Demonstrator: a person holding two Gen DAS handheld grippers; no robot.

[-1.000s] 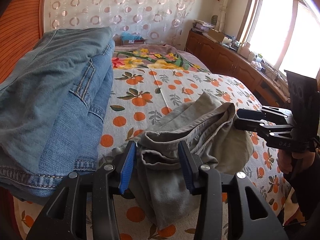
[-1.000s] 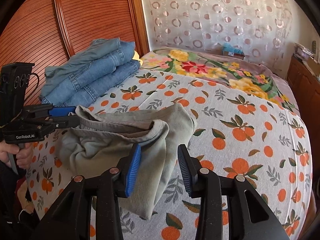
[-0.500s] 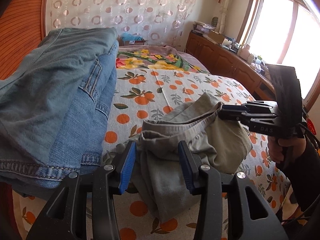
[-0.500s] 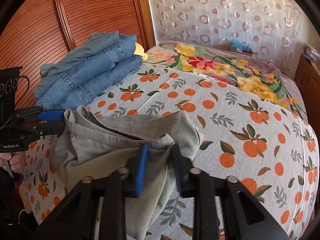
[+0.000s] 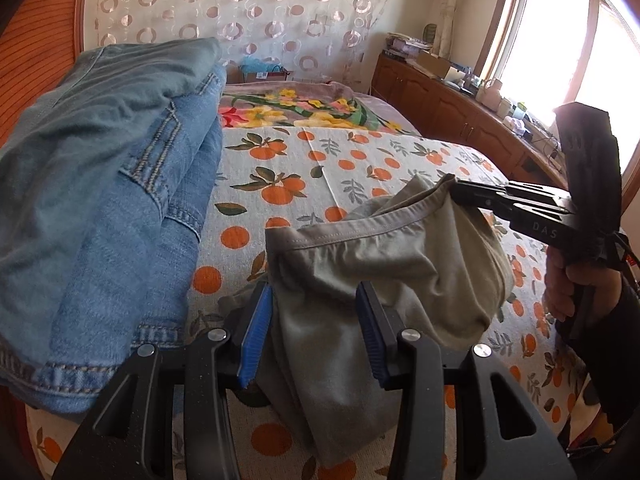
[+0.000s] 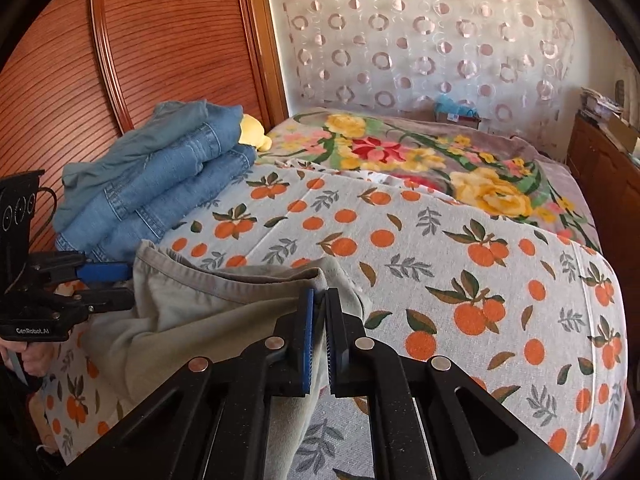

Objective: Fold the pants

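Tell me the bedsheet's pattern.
Oranges with leaves on the pale bedsheet, clearest in the right wrist view.

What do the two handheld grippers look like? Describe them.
Both grippers, left and right, are matte black plastic with silver pivot screws and ribbed blue finger pads. The left one reads "GenRobot.AI"; the right one reads "DAS". A thin black cable loops behind each. The right hand wears a dark sleeve.

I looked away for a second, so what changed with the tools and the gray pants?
The right tool moved in and closed on the waistband of the gray pants, lifting it. The left tool stayed open around the other end; the folded jeans stayed put.
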